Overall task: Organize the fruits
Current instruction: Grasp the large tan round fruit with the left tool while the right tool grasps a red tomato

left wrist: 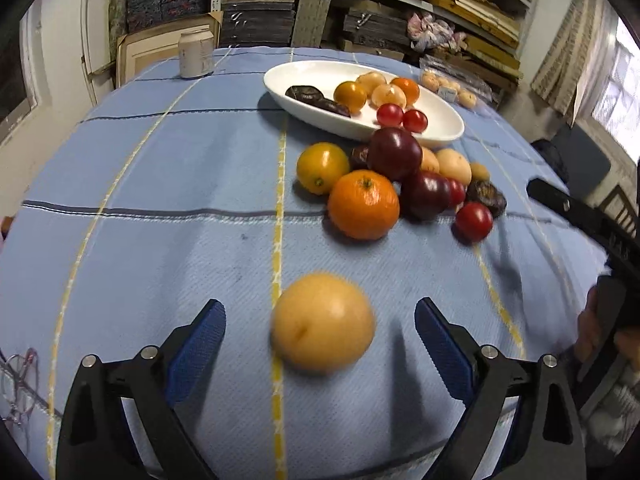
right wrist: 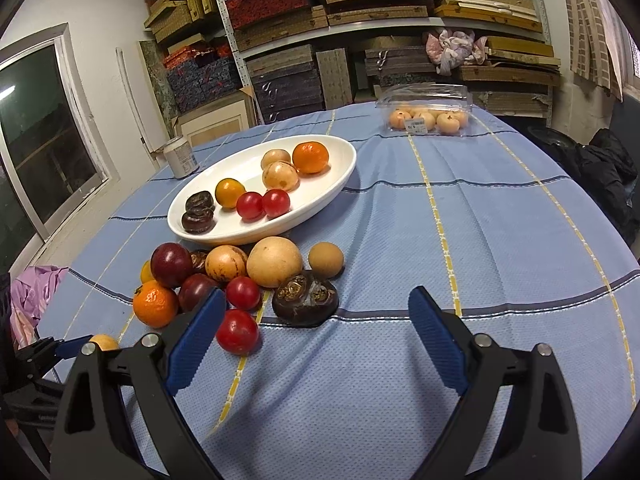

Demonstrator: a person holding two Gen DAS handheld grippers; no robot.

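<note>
One round, smooth yellow fruit [left wrist: 323,322] between open jaws

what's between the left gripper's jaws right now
A single pale yellow-orange round fruit, blurred in the left wrist view, sits on the blue tablecloth between the open jaws of the left gripper. Neither blue pad visibly touches it.

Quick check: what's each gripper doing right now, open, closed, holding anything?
Left gripper: open, pale fruit between its fingers, not gripped.
Right gripper: open, empty.
</note>
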